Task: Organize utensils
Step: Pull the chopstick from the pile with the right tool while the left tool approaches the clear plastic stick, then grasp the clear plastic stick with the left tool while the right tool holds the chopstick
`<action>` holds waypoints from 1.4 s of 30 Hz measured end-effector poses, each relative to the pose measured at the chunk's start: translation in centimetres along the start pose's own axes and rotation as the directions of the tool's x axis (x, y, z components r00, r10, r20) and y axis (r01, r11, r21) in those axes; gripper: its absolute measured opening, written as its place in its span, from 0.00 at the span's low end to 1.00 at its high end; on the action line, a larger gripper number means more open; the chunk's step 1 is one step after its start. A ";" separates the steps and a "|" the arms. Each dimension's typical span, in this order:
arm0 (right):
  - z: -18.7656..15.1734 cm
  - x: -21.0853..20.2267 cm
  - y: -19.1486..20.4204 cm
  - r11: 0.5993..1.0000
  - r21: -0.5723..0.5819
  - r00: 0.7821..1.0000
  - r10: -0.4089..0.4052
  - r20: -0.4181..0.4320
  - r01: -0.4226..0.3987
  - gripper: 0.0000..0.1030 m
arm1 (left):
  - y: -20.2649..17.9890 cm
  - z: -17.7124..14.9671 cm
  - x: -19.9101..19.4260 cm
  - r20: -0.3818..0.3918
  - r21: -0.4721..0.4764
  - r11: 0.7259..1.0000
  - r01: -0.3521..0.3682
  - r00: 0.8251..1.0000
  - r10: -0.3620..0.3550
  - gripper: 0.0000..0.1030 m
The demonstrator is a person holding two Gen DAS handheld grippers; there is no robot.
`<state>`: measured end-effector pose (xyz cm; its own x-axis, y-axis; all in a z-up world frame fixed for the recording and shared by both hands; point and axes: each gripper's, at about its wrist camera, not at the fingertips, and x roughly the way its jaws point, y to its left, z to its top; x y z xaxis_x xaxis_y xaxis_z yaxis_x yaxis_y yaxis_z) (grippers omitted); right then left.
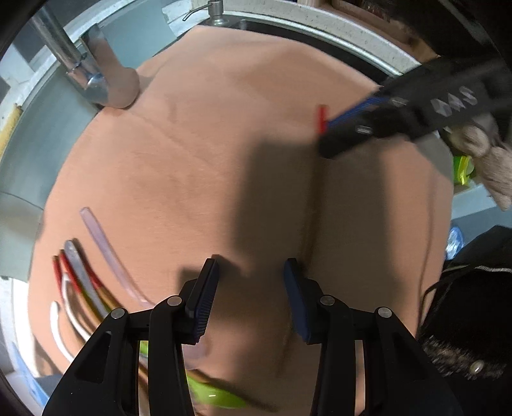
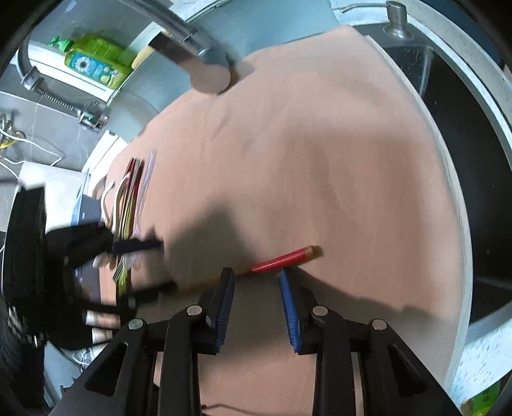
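A pink cloth (image 1: 208, 160) covers the work surface. Several utensils (image 1: 80, 278) lie bunched at its left edge, with red, grey, white and clear handles; the bundle (image 2: 128, 198) also shows in the right wrist view. A green spoon (image 1: 217, 396) lies under my left gripper (image 1: 251, 265), which is open over bare cloth just right of the bundle. A red chopstick (image 2: 281, 259) lies crosswise just beyond the tips of my right gripper (image 2: 256, 272). That gripper's jaws are apart, with only cloth between the pads. The chopstick's red end (image 1: 321, 119) shows at the right gripper's tip.
A chrome faucet (image 2: 198, 54) hangs over the cloth's far edge. A soap pump (image 2: 396, 19) stands by the dark sink basin (image 2: 464, 160). A green dish-soap bottle (image 2: 92, 60) sits on a ledge. A person's fingers (image 2: 99, 320) hold the left gripper.
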<state>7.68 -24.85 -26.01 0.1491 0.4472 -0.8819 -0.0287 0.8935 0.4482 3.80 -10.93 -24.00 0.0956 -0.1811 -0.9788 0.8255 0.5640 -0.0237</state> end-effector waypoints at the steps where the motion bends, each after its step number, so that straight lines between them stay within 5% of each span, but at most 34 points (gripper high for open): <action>1: 0.4 0.1 0.0 1.000 -0.002 1.000 -0.003 0.003 0.003 0.26 | -0.4 0.0 0.0 0.011 -0.011 1.000 0.011 1.000 -0.011 0.39; 12: 3.5 1.0 3.2 0.995 -0.085 0.998 -0.043 0.053 0.048 0.26 | -1.4 -0.2 -0.9 0.161 -0.207 0.976 0.069 0.986 -0.035 0.39; 20: -1.1 -0.9 2.3 1.000 0.007 0.998 -0.020 0.052 0.020 0.29 | 5.9 -8.2 -6.6 0.226 -0.453 0.890 0.042 0.972 0.070 0.39; 23: -2.9 -0.3 2.9 0.999 0.023 0.999 -0.023 0.027 0.022 0.29 | 7.2 -8.2 -6.5 0.203 -0.479 0.878 0.028 0.976 0.079 0.39; 27: -4.0 0.4 4.5 0.998 0.002 0.997 -0.062 0.035 0.062 0.29 | 8.4 -6.5 -5.2 0.205 -0.438 0.897 0.060 0.978 0.035 0.39; 38: -3.6 1.8 6.3 0.986 -0.004 0.984 -0.167 0.068 0.167 0.29 | 9.1 -2.6 -1.8 0.080 -0.327 0.945 -0.019 0.996 0.048 0.36; 42: -3.2 1.9 6.3 0.978 -0.025 0.976 -0.203 0.076 0.206 0.15 | 9.1 -2.4 -1.2 0.073 -0.323 0.947 -0.003 0.997 0.028 0.30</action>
<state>4.64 -18.27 -25.34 0.2269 0.2516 -0.9409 -0.0218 0.9671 0.2533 9.88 -3.61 -23.54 0.1591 -0.2235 -0.9616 0.6016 0.7943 -0.0851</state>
